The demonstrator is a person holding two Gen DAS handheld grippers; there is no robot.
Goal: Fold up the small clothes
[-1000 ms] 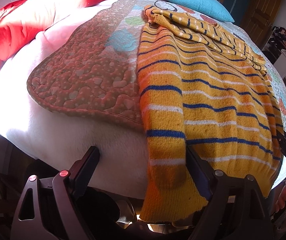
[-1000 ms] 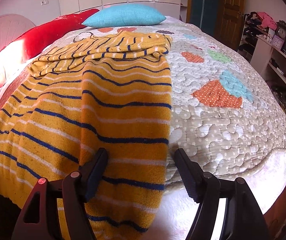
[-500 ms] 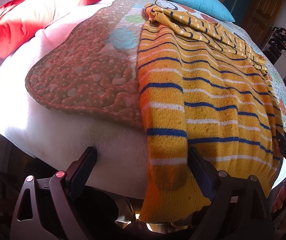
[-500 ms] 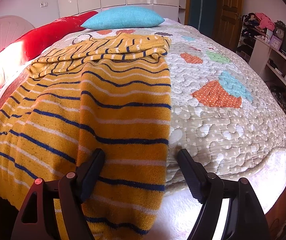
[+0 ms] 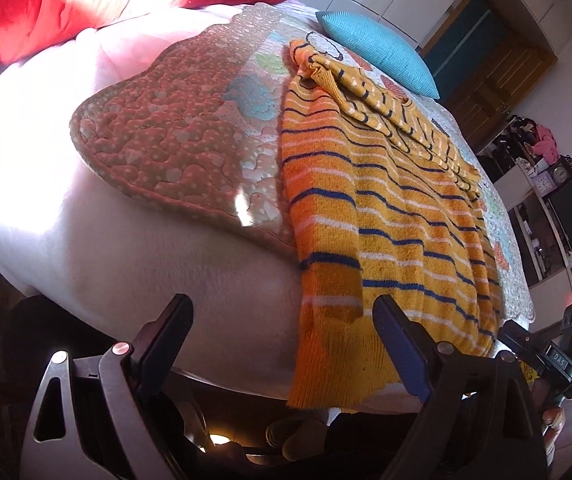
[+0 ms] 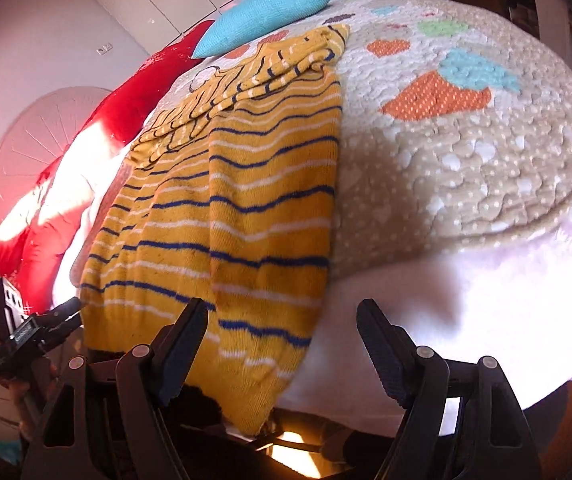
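Observation:
A yellow knit sweater (image 5: 389,216) with blue and white stripes lies spread on the bed, its hem hanging over the near edge; it also shows in the right wrist view (image 6: 230,216). Its sleeves lie folded across the far end. My left gripper (image 5: 282,316) is open, low at the bed's edge, with the sweater's left hem corner between its fingers, untouched. My right gripper (image 6: 282,320) is open at the sweater's right hem corner. Each gripper shows at the edge of the other's view.
A quilted bedspread (image 6: 465,152) with coloured hearts covers the bed over a white blanket (image 5: 98,216). A blue pillow (image 5: 377,52) and red pillows (image 5: 98,4) lie at the far end. Shelves (image 5: 541,184) and a wooden door (image 5: 497,72) stand to the right.
Both grippers have dropped lower and tilted, so the bed edge and the sweater's hem now fill more of each view. Both stay open. The sweater has not moved.

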